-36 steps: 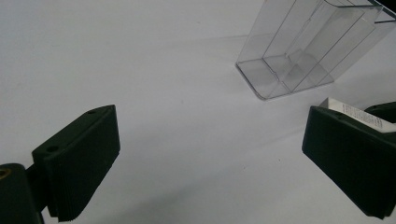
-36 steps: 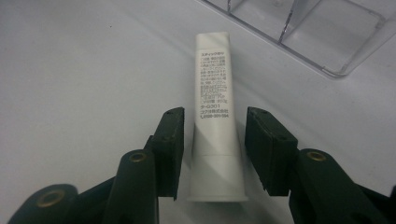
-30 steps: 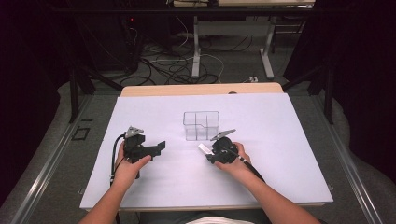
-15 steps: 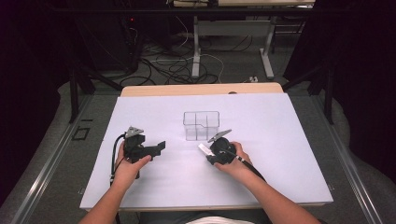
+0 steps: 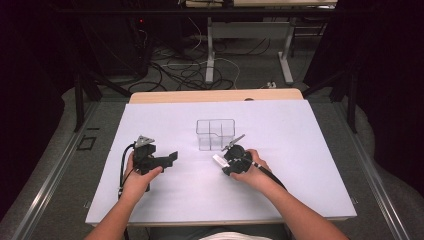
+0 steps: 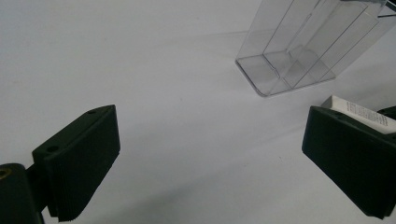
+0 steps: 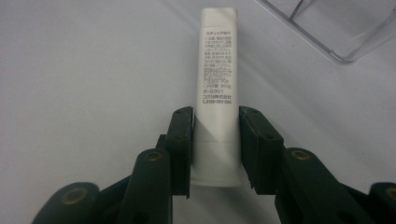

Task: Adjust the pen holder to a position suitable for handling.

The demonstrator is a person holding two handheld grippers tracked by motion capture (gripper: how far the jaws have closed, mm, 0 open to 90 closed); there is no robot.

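Right gripper [image 7: 215, 140] closed onto white tube [image 7: 216, 84] over white table [image 5: 300, 150]; left gripper [image 6: 210, 158] gapes.

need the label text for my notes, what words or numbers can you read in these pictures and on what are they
"スティックのり": heading at the top of the print on the white stick, held in the right claw.
"コクヨ株式会社": last lines of that print; the line above seems to read "タ-G301", not certain.
The small block between them is too small to read.
The clear divided box bears no text.
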